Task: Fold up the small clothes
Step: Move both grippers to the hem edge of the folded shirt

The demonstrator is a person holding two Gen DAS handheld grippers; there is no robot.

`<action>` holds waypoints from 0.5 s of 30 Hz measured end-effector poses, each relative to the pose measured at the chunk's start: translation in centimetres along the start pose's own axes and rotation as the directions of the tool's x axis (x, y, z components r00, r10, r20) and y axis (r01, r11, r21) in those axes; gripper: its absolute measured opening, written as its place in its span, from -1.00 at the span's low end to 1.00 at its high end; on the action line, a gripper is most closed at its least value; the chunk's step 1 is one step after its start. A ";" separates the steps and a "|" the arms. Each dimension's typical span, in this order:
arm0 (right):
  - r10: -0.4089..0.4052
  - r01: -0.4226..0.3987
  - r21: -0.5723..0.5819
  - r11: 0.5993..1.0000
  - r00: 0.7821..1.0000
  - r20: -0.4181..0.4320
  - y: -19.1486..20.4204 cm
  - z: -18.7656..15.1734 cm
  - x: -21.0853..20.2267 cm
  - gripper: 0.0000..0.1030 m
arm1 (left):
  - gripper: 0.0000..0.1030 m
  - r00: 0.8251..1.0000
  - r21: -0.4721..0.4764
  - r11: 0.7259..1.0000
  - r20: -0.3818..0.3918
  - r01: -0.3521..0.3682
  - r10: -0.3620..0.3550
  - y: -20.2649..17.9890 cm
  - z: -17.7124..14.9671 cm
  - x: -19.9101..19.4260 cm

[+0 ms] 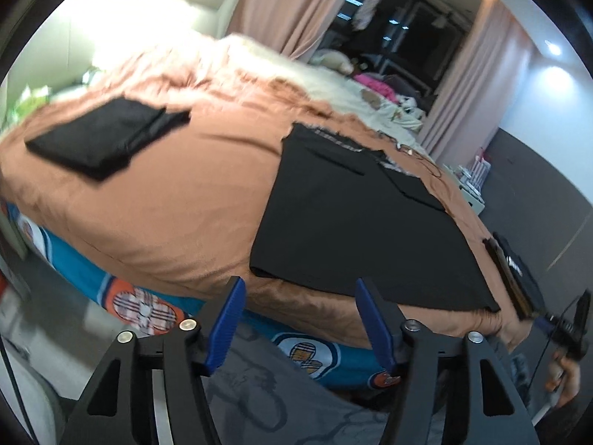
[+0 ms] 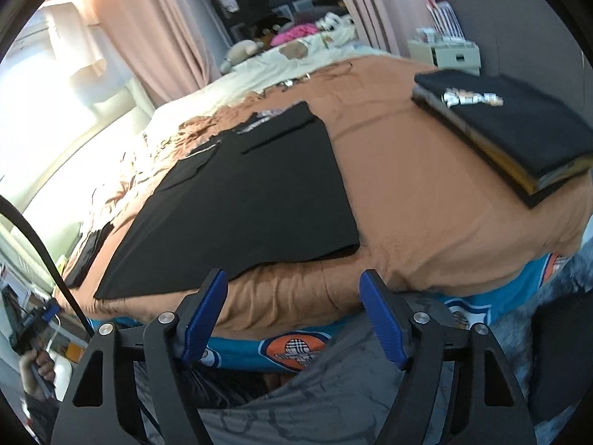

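Both grippers, left gripper point(image 1: 300, 319) and right gripper point(image 2: 292, 315), spread, empty, short of black garment point(image 2: 241, 200) on bed point(image 2: 407, 204). Risk: pinching duvet point(image 1: 178, 200) along with hem.

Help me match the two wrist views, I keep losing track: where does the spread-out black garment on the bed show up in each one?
Left wrist view: the spread-out black garment lies right of centre on the brown blanket, beyond the open left gripper.
Right wrist view: it lies left of centre, beyond the open right gripper.
Shared landmark: the pink curtains by the dark window.
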State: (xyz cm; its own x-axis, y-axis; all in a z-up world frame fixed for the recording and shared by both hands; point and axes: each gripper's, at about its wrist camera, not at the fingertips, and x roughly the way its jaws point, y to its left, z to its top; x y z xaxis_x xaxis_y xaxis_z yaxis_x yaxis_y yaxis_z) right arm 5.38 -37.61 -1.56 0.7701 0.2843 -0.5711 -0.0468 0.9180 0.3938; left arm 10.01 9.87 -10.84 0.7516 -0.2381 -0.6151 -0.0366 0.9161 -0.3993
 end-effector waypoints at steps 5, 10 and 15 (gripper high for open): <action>0.016 -0.013 0.061 0.998 0.999 -0.046 -0.8 2.1 3.8 0.41 | 0.16 0.997 -0.093 0.995 -0.076 0.025 -0.033 2.1 1.6 3.9; 0.009 0.001 0.110 0.994 0.996 -0.087 -2.0 4.5 7.5 0.41 | 0.04 0.988 -0.178 0.984 -0.149 0.020 -0.047 4.1 2.8 7.6; -0.016 0.032 0.138 0.990 0.993 -0.113 -3.1 6.1 10.0 0.41 | -0.03 0.974 -0.215 0.977 -0.219 0.002 -0.050 5.0 2.9 10.5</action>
State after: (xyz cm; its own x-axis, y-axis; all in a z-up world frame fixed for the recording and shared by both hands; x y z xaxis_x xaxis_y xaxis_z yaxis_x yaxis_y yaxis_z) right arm 17.09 -39.31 -4.13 0.6939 0.2990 -0.6551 0.0658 0.8796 0.4712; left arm 19.63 12.86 -17.29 0.5897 -0.3483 -0.7286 -0.1760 0.8251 -0.5369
